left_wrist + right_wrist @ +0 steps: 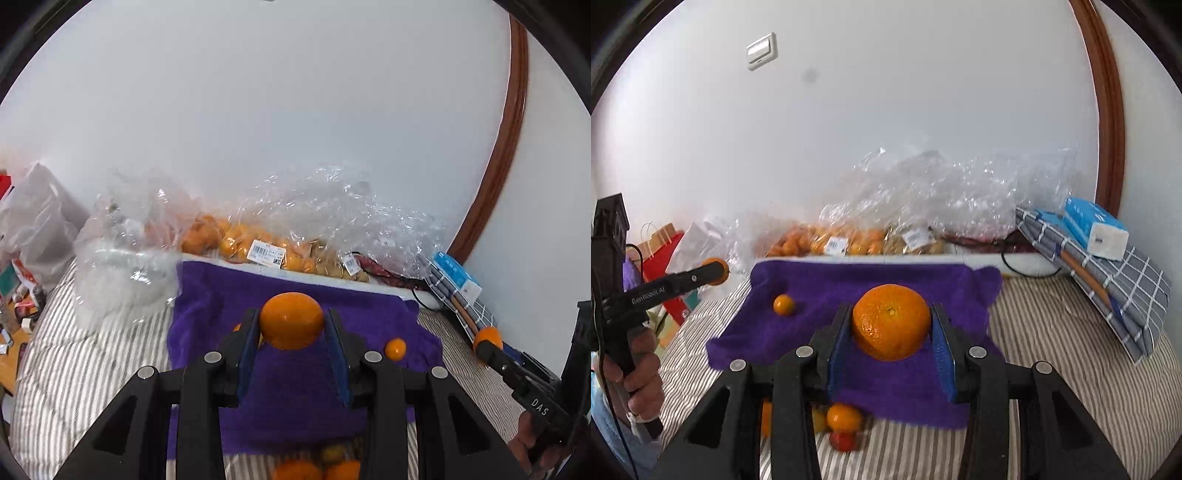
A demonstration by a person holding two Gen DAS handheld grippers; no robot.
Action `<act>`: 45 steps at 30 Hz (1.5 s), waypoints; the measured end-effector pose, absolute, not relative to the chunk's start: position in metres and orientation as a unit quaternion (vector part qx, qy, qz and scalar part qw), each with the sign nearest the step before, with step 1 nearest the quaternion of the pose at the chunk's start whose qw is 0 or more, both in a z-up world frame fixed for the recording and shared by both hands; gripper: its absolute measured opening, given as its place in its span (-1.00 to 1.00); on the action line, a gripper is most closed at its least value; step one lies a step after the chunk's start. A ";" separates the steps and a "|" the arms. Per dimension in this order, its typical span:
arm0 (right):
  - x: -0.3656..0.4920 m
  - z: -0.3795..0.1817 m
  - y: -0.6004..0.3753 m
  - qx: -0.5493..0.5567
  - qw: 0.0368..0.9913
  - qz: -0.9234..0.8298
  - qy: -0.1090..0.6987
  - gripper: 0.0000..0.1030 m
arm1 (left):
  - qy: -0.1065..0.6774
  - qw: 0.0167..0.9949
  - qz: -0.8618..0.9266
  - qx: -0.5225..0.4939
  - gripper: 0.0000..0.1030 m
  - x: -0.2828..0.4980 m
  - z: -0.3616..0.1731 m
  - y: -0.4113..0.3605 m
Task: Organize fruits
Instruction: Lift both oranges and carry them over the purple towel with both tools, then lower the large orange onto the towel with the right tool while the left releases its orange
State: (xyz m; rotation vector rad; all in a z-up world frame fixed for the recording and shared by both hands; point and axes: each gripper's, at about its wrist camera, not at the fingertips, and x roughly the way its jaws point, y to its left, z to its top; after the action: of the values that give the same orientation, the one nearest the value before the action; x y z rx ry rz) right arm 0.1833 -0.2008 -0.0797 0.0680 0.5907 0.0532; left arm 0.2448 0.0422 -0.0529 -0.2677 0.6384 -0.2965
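Note:
My left gripper [291,325] is shut on a smooth orange fruit [291,320], held above the purple towel [288,391]. My right gripper [891,325] is shut on a larger dimpled orange [891,322] over the same purple towel [849,284]. One small orange fruit [783,304] lies on the towel, also seen as the small fruit [395,349] in the left wrist view. A pile of loose fruits [842,419] lies on the striped sheet by the towel's near edge. The right gripper [487,341] shows at the right of the left wrist view, and the left gripper [714,272] at the left of the right wrist view.
Clear plastic bags of oranges [251,243] lie along the wall behind the towel. A crumpled bag [122,266] sits at the left. A checked cloth with a blue tissue pack [1097,229] leans at the right. A hand [639,373] holds the left tool.

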 end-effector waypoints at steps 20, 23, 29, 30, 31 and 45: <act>0.222 -0.146 -0.231 0.074 0.936 0.024 0.343 -0.20 | 0.369 0.915 -0.137 -0.091 -0.34 0.265 -0.118 0.024; 0.226 -0.151 -0.234 0.083 0.931 0.022 0.356 -0.20 | 0.375 0.912 -0.136 -0.092 -0.34 0.267 -0.122 0.024; 0.230 -0.160 -0.234 0.076 0.925 0.008 0.373 -0.20 | 0.383 0.910 -0.129 -0.088 -0.34 0.270 -0.127 0.023; 0.231 -0.162 -0.234 0.073 0.923 0.007 0.377 -0.20 | 0.385 0.910 -0.128 -0.087 -0.34 0.270 -0.128 0.023; 0.232 -0.163 -0.232 0.070 0.922 0.005 0.381 -0.20 | 0.386 0.909 -0.128 -0.087 -0.34 0.271 -0.129 0.023; 0.237 -0.174 -0.224 0.027 0.914 -0.018 0.405 -0.20 | 0.411 0.900 -0.107 -0.092 -0.34 0.279 -0.139 0.029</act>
State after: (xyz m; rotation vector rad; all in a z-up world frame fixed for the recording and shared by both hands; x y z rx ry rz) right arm 0.2374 -0.2238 -0.1744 0.0558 0.8333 -0.0375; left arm 0.2795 0.0292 -0.1392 -0.1907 0.8511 -0.2209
